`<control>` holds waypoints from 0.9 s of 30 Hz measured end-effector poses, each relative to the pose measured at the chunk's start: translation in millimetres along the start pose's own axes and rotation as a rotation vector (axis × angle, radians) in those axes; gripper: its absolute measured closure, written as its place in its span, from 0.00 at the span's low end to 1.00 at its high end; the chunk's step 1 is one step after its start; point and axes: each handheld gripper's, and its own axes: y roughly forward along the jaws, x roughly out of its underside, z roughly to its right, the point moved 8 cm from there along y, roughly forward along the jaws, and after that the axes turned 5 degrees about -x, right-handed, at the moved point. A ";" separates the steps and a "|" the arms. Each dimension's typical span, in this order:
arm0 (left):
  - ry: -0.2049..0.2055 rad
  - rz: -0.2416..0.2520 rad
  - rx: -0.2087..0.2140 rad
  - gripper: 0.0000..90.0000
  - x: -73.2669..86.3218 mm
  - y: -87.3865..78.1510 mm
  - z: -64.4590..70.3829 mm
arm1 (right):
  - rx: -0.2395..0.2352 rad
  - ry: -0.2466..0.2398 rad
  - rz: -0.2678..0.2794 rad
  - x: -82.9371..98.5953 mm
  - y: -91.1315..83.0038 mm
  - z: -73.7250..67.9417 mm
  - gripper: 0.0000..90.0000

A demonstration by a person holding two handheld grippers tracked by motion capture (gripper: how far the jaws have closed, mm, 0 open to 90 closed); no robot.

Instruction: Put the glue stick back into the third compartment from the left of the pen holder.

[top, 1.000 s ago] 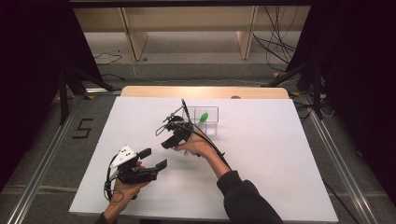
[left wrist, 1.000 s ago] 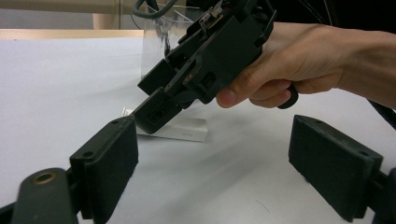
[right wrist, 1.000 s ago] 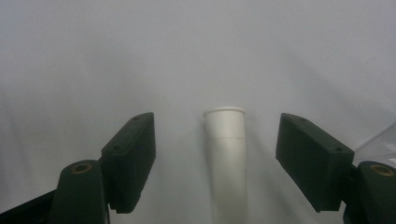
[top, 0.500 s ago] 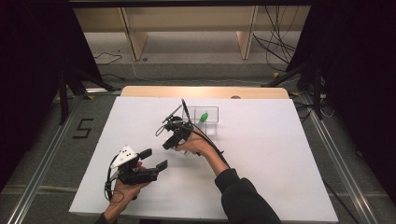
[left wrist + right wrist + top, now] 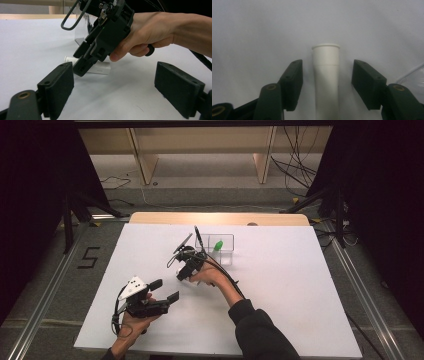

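Right gripper tipped down at the white bench, jaws apart either side of a white tube lying flat, not clamped, left gripper wide apart nearby, clear box just behind

The desk looks matt white, smooth like paper or board. The white tube looks smooth, matt plastic. At its 2 o'clock in the high view, a container is clear, glossy plastic. Fingers have matt black pads.

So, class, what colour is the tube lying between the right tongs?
White; the tube shows best in the right gripper view.
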 end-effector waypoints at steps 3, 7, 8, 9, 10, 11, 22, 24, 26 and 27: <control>0.003 0.003 0.001 0.17 -0.5 -0.6 0.6 | 0.019 -0.008 -0.004 -0.4 0.4 0.5 0.55; 0.010 0.000 0.004 0.17 0.0 -1.1 1.1 | 0.034 -0.020 -0.014 0.3 0.1 -0.2 0.62; 0.010 0.001 0.005 0.17 -0.3 -1.1 1.2 | 0.038 -0.021 -0.018 0.5 -0.1 -0.6 0.63; 0.011 0.001 0.006 0.17 -0.4 -1.2 1.2 | 0.040 -0.022 -0.021 0.7 -0.2 -0.8 0.65; 0.012 0.001 0.006 0.17 -0.4 -1.2 1.2 | 0.040 -0.017 -0.026 1.1 -0.4 -1.0 0.67; 0.012 0.001 0.006 0.17 -0.3 -1.1 1.2 | 0.041 -0.018 -0.026 1.1 -0.6 -0.6 0.67; 0.013 -0.007 0.005 0.17 0.8 -0.8 1.1 | 0.055 -0.009 -0.061 -0.8 -0.8 1.4 0.75; 0.013 -0.005 0.006 0.17 0.5 -0.9 1.5 | 0.055 -0.009 -0.062 -0.9 -0.9 1.6 0.75; 0.013 -0.003 0.005 0.17 0.3 -1.1 1.4 | 0.060 -0.009 -0.061 -0.8 -1.0 1.4 0.75; 0.014 -0.003 0.004 0.17 0.4 -1.1 0.9 | 0.070 -0.013 -0.064 -0.5 -1.5 1.3 0.75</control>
